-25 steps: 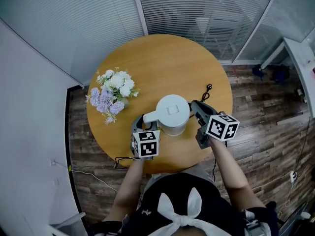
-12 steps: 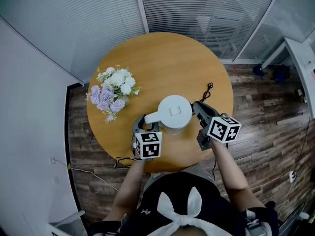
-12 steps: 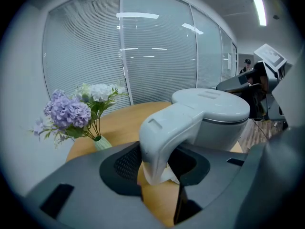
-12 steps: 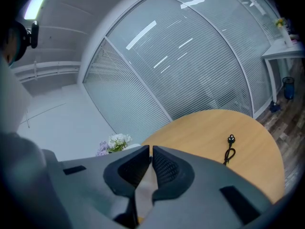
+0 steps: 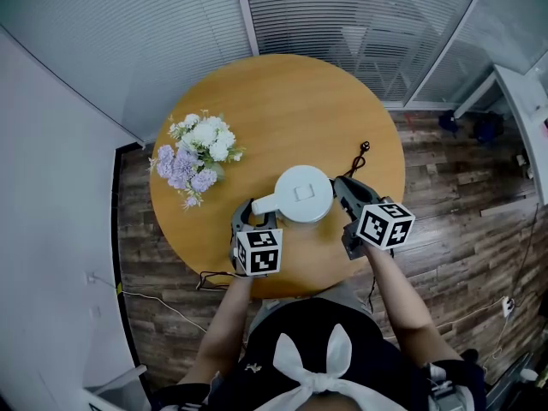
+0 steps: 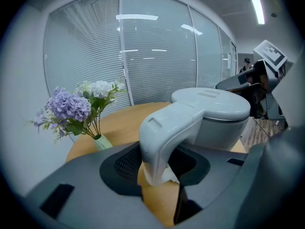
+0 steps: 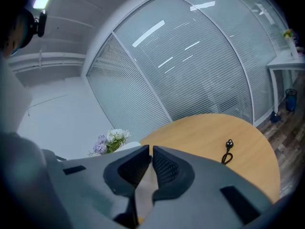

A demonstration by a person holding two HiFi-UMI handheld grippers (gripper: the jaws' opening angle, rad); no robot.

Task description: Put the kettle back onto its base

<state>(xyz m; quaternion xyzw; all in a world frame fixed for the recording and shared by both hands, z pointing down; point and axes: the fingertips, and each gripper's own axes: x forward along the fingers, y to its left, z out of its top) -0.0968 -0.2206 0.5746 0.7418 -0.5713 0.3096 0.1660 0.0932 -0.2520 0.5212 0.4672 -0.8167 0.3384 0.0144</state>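
A white kettle (image 5: pixel 302 193) stands near the front edge of the round wooden table (image 5: pixel 282 101). Its base does not show from above. My left gripper (image 5: pixel 254 214) is at the kettle's left. In the left gripper view the curved white handle (image 6: pixel 164 137) sits between the dark pads, and the left gripper (image 6: pixel 159 163) is shut on it. My right gripper (image 5: pixel 336 186) lies against the kettle's right side. In the right gripper view, the right gripper (image 7: pixel 149 154) has its jaws almost touching, and I can make out nothing between them.
A small vase of white and purple flowers (image 5: pixel 195 157) stands on the table's left side. A black cord with its plug (image 5: pixel 365 151) lies at the right edge and runs under my right gripper. Window blinds enclose the far side; wooden floor surrounds the table.
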